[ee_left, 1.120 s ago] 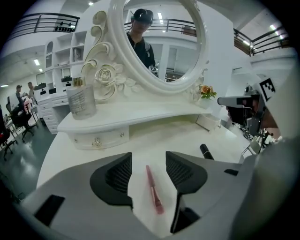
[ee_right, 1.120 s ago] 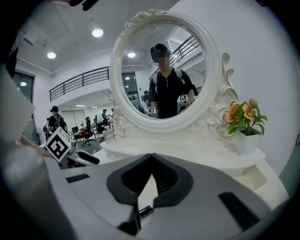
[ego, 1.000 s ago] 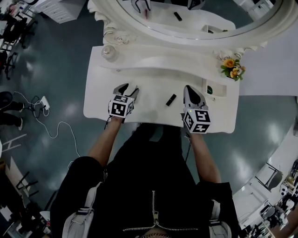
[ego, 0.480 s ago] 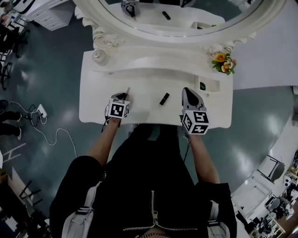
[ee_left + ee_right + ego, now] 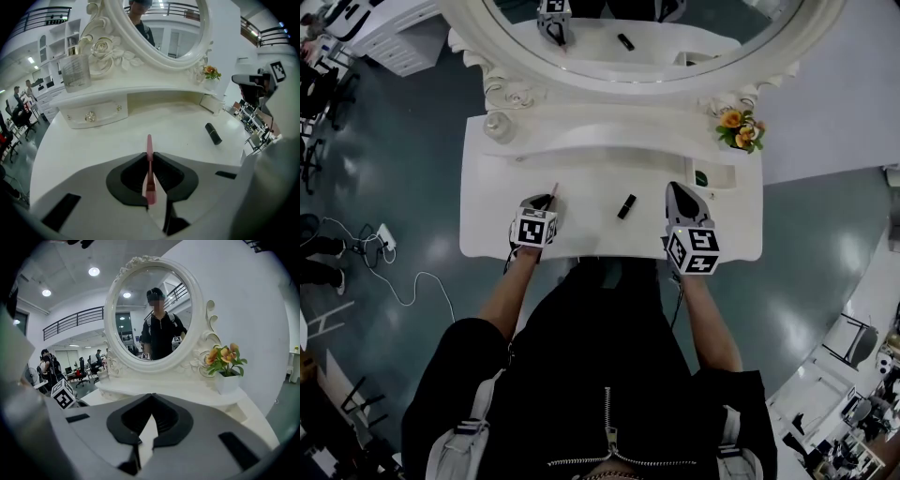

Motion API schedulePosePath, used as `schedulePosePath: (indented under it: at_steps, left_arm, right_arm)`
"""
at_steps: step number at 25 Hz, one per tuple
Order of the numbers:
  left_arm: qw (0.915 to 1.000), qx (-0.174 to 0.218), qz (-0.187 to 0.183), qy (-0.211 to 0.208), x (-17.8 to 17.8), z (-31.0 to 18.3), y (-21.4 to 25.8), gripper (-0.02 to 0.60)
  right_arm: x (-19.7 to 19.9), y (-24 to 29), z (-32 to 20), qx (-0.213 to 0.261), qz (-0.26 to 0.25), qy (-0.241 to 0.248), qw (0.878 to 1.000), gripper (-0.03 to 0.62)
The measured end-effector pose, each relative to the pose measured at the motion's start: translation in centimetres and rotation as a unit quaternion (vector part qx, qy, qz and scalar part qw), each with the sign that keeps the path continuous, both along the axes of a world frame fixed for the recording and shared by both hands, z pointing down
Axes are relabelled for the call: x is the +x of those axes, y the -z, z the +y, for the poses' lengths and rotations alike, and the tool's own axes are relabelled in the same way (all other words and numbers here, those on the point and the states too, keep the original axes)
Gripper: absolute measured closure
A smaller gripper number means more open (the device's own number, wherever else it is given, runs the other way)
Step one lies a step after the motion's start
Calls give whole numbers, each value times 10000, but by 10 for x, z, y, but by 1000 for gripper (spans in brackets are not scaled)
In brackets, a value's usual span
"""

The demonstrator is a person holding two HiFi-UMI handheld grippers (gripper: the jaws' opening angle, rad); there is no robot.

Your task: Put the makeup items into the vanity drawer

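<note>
My left gripper (image 5: pixel 546 201) (image 5: pixel 150 155) is shut on a thin pink makeup stick (image 5: pixel 149 146), whose tip (image 5: pixel 555 188) pokes out past the jaws over the white vanity top (image 5: pixel 487 220). Its jaws have just been closing, with the stick between them. A black lipstick tube (image 5: pixel 626 206) (image 5: pixel 213 133) lies on the top between the two grippers. At the right, my right gripper (image 5: pixel 679 192) (image 5: pixel 151 398) is shut with nothing in it, near an open little drawer (image 5: pixel 722 177) (image 5: pixel 212 102) that holds a small green item (image 5: pixel 701 177).
A closed drawer with a crystal knob (image 5: pixel 89 117) sits at the back left under a glass bottle (image 5: pixel 498 126) (image 5: pixel 75 71). A flower pot (image 5: pixel 733 127) (image 5: pixel 226 373) stands at the back right. The oval mirror (image 5: pixel 656 37) rises behind.
The left gripper's jaws, wide apart a second ago, have closed on the pink stick and the gripper has dropped a little. The right gripper has shifted slightly sideways.
</note>
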State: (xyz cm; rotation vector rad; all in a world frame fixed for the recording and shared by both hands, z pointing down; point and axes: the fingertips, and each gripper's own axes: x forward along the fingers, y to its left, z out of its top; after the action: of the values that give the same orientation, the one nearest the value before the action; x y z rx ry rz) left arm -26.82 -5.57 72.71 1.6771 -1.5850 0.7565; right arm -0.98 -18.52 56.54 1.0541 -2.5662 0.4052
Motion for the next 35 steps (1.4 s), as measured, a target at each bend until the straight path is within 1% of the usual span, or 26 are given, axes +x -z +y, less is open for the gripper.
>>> schedulePosePath:
  at_steps: [3, 7, 10, 13, 15, 17, 20, 25, 30, 33, 35]
  left_arm:
    - [9995, 312, 56, -33, 2, -13, 22, 525]
    - [9954, 949, 106, -67, 6, -37, 69, 525]
    - [9891, 1468, 108, -100, 7, -51, 111, 525]
    - [9807, 1950, 78, -78, 3, -61, 151, 525]
    - [9756, 2196, 70, -22, -2, -63, 171, 525]
    - [9738, 2272, 37, 9, -6, -65, 179, 525]
    - [9735, 2286, 32, -8, -5, -70, 183, 525]
    - [9734, 2280, 95, -230, 13, -83, 185, 525]
    - [9705, 2276, 279, -744, 52, -111, 189, 525]
    - [9672, 2232, 378, -1156, 85, -128, 188, 525]
    - [9635, 2204, 449, -1455, 110, -140, 188, 525]
  right_arm:
    - [2, 7, -4, 76, -36, -29, 10000, 588]
    - [2, 18, -10, 217, -111, -52, 9997, 588]
    - [1, 25, -14, 316, -135, -52, 9994, 588]
    - [2, 36, -19, 429, -186, -58, 9989, 588]
    - [2, 41, -20, 480, -202, -50, 9986, 588]
    - [2, 44, -20, 505, -200, -36, 9985, 588]
    - [3, 48, -22, 528, -215, -50, 9984, 588]
    - [18, 50, -27, 526, -218, -201, 9982, 588]
    - [51, 52, -30, 507, -225, -598, 9967, 588]
    - [80, 50, -27, 461, -205, -924, 9944, 588]
    - [102, 48, -24, 434, -192, -1192, 9917, 588]
